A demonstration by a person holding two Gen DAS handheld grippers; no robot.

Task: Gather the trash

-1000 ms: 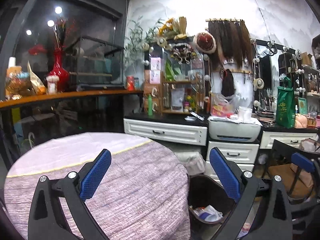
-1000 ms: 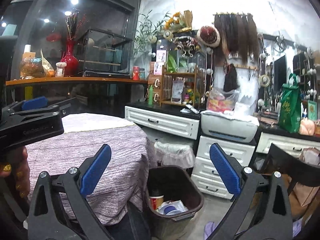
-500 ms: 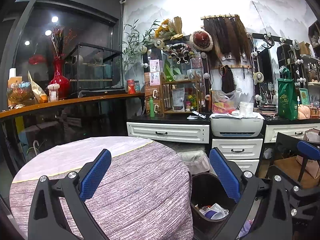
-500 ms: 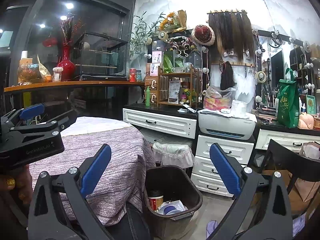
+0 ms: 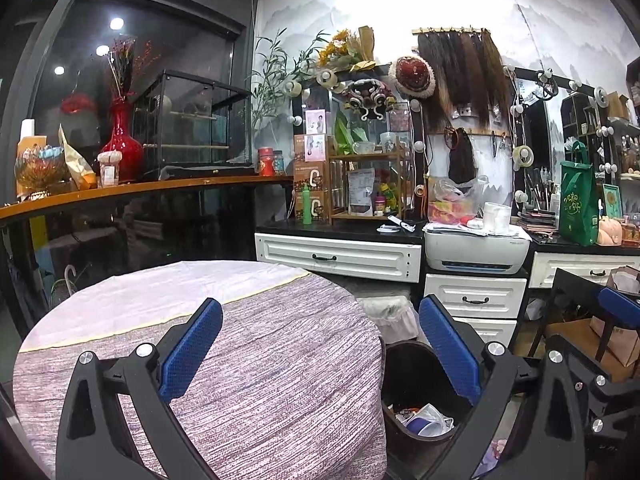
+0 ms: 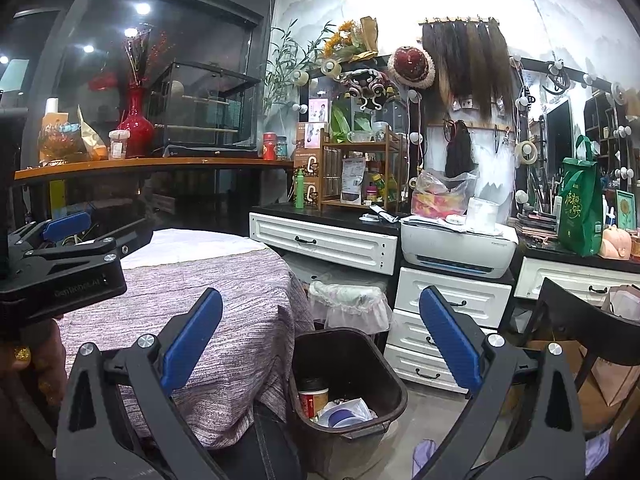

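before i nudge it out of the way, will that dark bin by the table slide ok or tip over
The dark bin looks like thin plastic and holds only a red can and some crumpled wrappers, so it is probably light and should slide on the smooth floor. It is taller than wide, so a push near the rim could tip it; push low.

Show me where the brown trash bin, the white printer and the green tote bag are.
brown trash bin (image 6: 390, 376), right wrist view, on its right rim.
white printer (image 6: 456, 246), right wrist view, on its front face.
green tote bag (image 6: 578, 208), right wrist view, on its printed front.
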